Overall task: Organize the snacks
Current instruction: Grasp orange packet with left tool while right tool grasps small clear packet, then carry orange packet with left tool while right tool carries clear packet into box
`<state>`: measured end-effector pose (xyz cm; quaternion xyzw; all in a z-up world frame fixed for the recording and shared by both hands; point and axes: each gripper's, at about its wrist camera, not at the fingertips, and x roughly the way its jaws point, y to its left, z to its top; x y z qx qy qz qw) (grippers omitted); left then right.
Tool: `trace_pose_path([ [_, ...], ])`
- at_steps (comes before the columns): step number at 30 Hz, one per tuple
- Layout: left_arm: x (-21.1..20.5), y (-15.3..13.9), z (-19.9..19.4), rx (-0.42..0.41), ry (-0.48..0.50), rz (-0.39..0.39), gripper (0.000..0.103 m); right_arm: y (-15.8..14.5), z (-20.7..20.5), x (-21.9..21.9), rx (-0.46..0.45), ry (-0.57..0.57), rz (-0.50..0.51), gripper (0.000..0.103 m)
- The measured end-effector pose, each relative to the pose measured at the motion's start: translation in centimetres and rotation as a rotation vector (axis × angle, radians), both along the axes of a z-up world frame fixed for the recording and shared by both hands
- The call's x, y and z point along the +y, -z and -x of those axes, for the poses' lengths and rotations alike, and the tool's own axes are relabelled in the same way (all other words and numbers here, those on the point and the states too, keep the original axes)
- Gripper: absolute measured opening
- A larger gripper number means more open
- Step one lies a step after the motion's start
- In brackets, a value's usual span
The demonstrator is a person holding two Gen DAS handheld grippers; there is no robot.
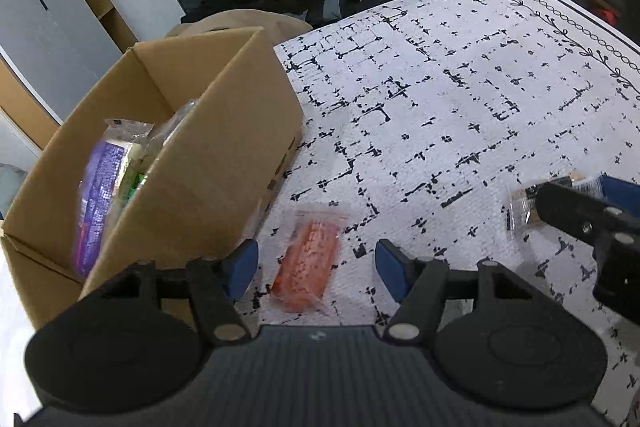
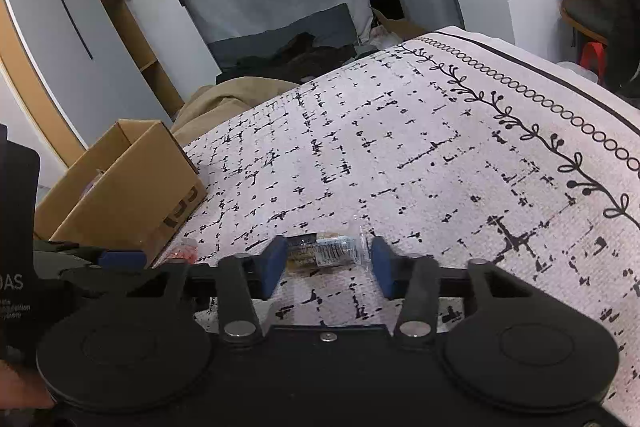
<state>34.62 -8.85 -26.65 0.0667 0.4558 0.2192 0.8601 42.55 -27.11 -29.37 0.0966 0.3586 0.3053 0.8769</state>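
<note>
Hovering over the patterned tabletop [image 1: 440,99], the left gripper [image 1: 316,269] is spread, an orange snack packet [image 1: 306,267] lying between its jaws, untouched. Just left stands a cardboard box [image 1: 192,163] holding a purple packet [image 1: 96,203]. The right gripper [image 2: 326,267] brackets a clear-wrapped brown snack [image 2: 326,251]; whether its pads press it cannot be told.

"OAS" (partial) on black card [image 2: 16,247]
</note>
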Motion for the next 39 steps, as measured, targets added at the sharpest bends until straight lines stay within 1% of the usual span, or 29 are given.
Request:
trace_pose_path([
  [1,0.0,0.0,0.0,-0.004,-0.001,0.0,0.065,0.1,0.0,-0.2,0.006,0.0,-0.008,0.028],
  [2,0.1,0.0,0.0,-0.006,-0.003,0.01,0.062,0.3,0.0,-0.3,0.011,0.0,-0.011,0.023],
  [3,0.4,0.0,-0.1,-0.007,-0.009,0.033,0.06,0.4,0.1,-0.5,0.012,0.002,-0.01,0.021],
  [4,0.8,-0.1,-0.1,-0.011,-0.02,0.076,0.052,0.4,0.1,-0.7,0.013,0.002,-0.011,0.019],
  [5,1.3,-0.2,-0.1,-0.015,-0.033,0.119,0.041,0.3,0.2,-0.8,0.017,0.003,-0.014,0.018],
  [6,1.5,-0.3,-0.2,-0.011,-0.043,0.126,0.032,0.3,0.2,-1.0,0.026,0.007,-0.021,0.017],
  [7,1.5,-0.4,-0.3,0.003,-0.046,0.114,0.023,0.2,0.3,-1.2,0.034,0.013,-0.029,0.016],
  [8,1.7,-0.6,-0.3,0.005,-0.051,0.126,0.023,0.1,0.3,-1.4,0.043,0.02,-0.037,0.016],
  [10,2.2,-1.1,-0.1,0.005,-0.062,0.175,0.021,0.0,0.6,-2.0,0.051,0.04,-0.043,0.015],
  [13,1.9,-2.1,0.4,-0.01,-0.043,0.185,0.021,-0.4,1.1,-2.9,0.054,0.072,-0.059,0.013],
  [19,1.5,-3.8,1.3,-0.02,-0.028,0.251,0.02,-1.9,1.6,-4.3,0.067,0.13,-0.096,0.013],
  [25,1.4,-6.2,2.1,-0.054,-0.005,0.291,0.02,-4.3,2.4,-4.5,0.083,0.174,-0.119,0.013],
  [33,1.4,-10.0,3.0,-0.11,0.021,0.331,0.02,-8.3,3.3,-2.5,0.041,0.143,-0.135,0.013],
  [39,2.6,-12.5,3.7,-0.152,0.009,0.354,0.02,-10.8,3.6,-0.7,0.011,0.114,-0.144,0.013],
])
